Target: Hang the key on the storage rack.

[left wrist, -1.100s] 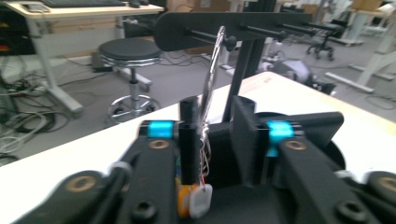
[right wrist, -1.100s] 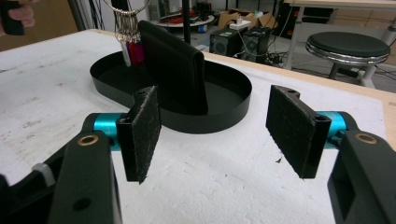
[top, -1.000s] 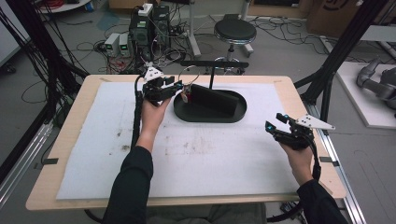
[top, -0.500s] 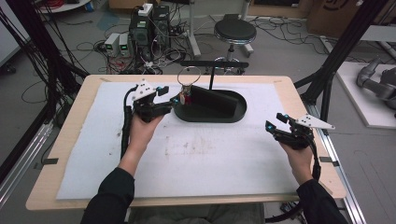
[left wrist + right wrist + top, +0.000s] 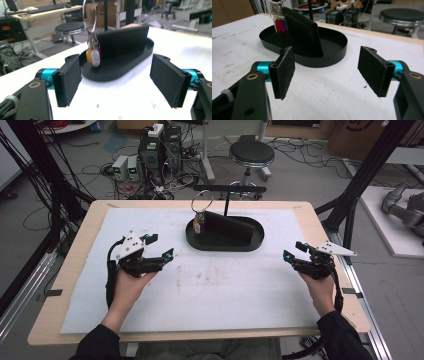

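Two grippers, both w/ jaws spread and holding nothing: left gripper [image 5: 156, 247] over the white mat [image 5: 220, 290] at table's left, right gripper [image 5: 295, 254] at its right, well apart. Between them, farther back, a black oval tray [image 5: 225, 242] holds an upright black block [image 5: 227, 226]. Key ring w/ coloured tags [image 5: 199, 220] hangs over the tray's left end from a thin stand [image 5: 227, 195].

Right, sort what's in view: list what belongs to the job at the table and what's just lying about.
Likely part of the job:
- left gripper, open
- right gripper, open
- black tray
- black wallet standing in the tray
- key ring with coloured tags hanging over the tray
- stand it seems to hang from

Just lying about:
- stool
- electronics boxes and floor cables
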A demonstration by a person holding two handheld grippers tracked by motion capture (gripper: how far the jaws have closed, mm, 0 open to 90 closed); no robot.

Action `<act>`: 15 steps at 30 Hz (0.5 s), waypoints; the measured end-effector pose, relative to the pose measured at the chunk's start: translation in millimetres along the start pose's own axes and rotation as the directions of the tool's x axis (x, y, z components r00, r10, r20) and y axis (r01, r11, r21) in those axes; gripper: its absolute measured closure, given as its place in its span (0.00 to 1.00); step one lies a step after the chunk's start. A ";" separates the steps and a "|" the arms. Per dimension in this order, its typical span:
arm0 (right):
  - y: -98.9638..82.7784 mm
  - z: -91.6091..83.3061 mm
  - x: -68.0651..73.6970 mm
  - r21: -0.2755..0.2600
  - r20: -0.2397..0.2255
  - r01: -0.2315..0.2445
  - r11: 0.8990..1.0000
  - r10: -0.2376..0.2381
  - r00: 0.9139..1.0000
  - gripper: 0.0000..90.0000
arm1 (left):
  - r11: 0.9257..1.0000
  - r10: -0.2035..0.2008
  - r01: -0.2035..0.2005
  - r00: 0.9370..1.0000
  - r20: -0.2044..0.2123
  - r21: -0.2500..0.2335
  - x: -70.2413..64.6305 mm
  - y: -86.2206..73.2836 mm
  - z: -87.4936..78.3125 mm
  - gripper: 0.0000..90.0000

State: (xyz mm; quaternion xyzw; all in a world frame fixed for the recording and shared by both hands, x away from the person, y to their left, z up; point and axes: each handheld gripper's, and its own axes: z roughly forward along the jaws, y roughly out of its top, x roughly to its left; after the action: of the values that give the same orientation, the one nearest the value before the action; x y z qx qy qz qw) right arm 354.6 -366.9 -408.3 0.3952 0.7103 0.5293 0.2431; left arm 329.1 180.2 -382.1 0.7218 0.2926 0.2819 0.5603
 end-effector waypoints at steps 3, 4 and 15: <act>-0.5 -0.8 -1.5 0.010 0.003 -0.008 1.000 0.008 1.000 0.31 | 1.000 0.001 -0.001 1.000 -0.012 0.010 -1.6 -12.4 -9.7 0.28; -0.5 -1.6 -1.4 0.010 0.005 -0.010 1.000 0.010 1.000 0.30 | 1.000 0.003 -0.003 1.000 -0.019 0.016 -1.7 -16.1 -11.9 0.28; -2.6 -0.6 -4.3 0.042 0.004 -0.035 0.999 0.035 0.999 0.25 | 0.999 0.007 -0.003 0.997 -0.074 0.050 4.7 -38.2 -20.4 0.27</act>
State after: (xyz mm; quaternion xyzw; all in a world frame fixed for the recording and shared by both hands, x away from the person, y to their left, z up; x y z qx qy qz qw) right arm 355.8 -371.1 -410.8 0.4135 0.7137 0.5180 0.2266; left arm 313.2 204.4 -414.6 0.7253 0.3182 0.3025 0.5303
